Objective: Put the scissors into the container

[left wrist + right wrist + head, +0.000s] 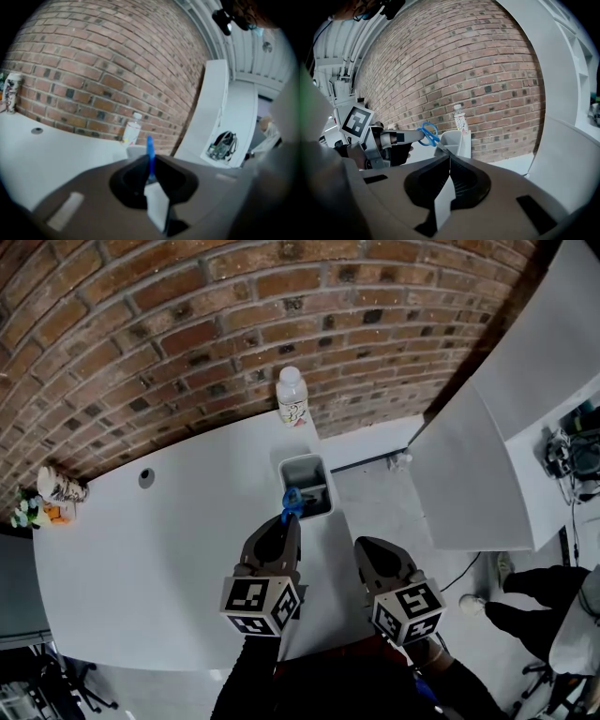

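blue-handled scissors (292, 500) held at near rim, open grey container (302, 462)

The container (305, 486) sits on the table (169, 559) near its right edge, and the bottle (292, 396) stands behind it at the far edge. My left gripper (289, 517) is just before the container, and the scissors (292, 501) in its jaws reach over the near rim. My right gripper (364, 549) is to its right, at about the table's right edge. A cup (58, 486) stands in the far left corner.

Your left claw (285, 521) reaches forward, pinched on the scissors (292, 500); your right claw (366, 547) sits beside it, jaws together.
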{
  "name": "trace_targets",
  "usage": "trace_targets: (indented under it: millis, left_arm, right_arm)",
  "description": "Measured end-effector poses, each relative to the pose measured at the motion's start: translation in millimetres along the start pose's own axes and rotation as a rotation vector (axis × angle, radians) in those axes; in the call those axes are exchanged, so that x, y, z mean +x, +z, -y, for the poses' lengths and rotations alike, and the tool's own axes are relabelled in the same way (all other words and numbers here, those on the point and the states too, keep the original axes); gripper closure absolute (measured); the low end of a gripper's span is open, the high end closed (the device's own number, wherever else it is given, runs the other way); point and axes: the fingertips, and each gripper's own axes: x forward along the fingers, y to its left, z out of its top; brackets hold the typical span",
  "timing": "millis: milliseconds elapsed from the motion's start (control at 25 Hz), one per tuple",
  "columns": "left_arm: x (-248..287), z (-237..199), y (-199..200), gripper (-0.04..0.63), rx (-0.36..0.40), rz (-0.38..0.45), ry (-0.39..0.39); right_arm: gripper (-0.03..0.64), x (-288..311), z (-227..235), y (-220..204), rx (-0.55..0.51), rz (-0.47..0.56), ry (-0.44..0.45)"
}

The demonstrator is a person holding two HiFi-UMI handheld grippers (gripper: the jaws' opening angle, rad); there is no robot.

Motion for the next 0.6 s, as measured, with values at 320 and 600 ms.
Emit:
trace_targets:
  millis: [320,600]
  left_arm:
    - [12,-7,-11,0.565,-0.052,-0.033,-0.004]
    - [15,-16,-14,0.565,-0.086,-0.033,0.010]
  right_arm:
    - [0.607,11,7,-6,0.006,-0.025,-0.002]
    - [0.607,18,5,-10,0.018,-0.044,0.014]
